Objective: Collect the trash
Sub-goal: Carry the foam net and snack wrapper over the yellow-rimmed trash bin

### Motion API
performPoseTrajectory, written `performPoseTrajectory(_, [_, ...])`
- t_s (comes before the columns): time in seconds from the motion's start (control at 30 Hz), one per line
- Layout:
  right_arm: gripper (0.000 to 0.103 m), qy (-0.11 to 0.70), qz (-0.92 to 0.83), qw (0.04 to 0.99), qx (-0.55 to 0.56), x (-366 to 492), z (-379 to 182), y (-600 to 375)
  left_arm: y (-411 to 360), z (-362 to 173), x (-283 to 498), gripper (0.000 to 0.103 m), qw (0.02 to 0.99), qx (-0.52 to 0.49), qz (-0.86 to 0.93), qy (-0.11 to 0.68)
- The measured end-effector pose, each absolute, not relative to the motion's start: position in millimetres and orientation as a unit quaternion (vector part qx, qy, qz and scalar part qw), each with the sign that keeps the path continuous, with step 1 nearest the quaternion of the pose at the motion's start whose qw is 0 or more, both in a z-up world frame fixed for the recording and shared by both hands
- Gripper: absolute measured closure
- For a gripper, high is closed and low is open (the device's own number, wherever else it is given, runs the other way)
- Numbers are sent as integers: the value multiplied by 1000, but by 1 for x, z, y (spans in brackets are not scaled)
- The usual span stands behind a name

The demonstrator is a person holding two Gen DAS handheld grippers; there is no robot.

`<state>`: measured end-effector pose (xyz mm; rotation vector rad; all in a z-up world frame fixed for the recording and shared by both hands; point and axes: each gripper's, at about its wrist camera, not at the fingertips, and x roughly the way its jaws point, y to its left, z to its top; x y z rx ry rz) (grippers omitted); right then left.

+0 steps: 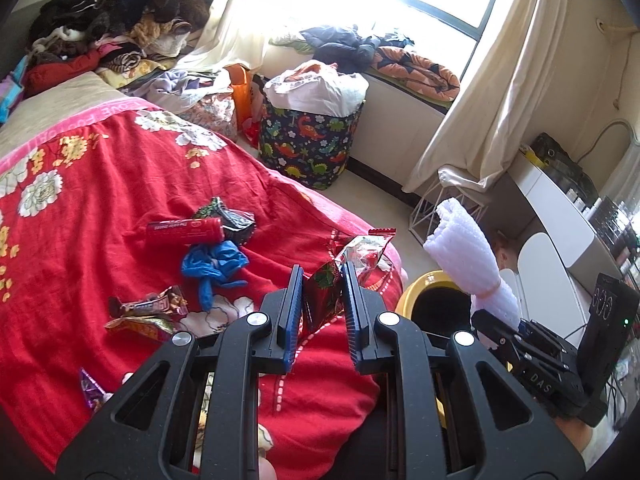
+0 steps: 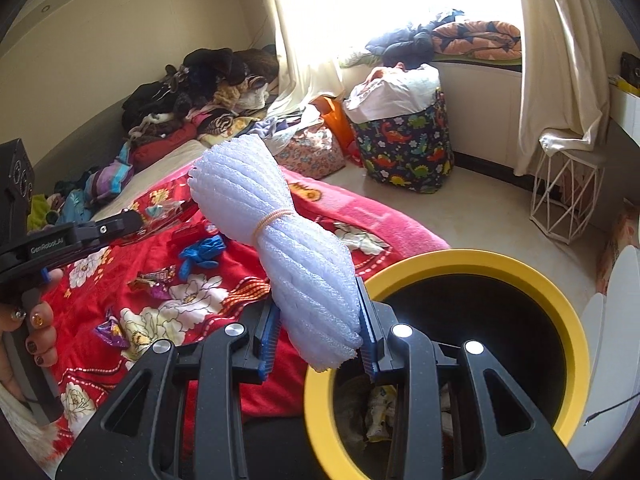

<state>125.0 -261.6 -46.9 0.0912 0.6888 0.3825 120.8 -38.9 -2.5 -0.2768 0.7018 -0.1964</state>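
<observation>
A: Where does the loose trash lie?
B: On the bed (image 1: 100,216): a tube (image 1: 185,231), with a glove (image 1: 214,266) just before it, and wrappers (image 1: 148,312) nearer its foot.
A: And the bin (image 2: 472,268)?
B: On the floor, just beside the bed's corner; the hamper (image 2: 404,152) stands beyond, under the window.

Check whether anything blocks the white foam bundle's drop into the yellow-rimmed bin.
Nothing visible does. The right gripper holds the foam bundle at the near rim of the bin, whose mouth is open, with only trash at the bottom.
</observation>
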Motion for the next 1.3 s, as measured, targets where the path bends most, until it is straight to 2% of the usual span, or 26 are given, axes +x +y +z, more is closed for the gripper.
performPoseTrajectory(1.3, [71, 365, 48, 923, 115, 116, -65, -366, -141, -17, 124, 89, 903, -58, -208, 372])
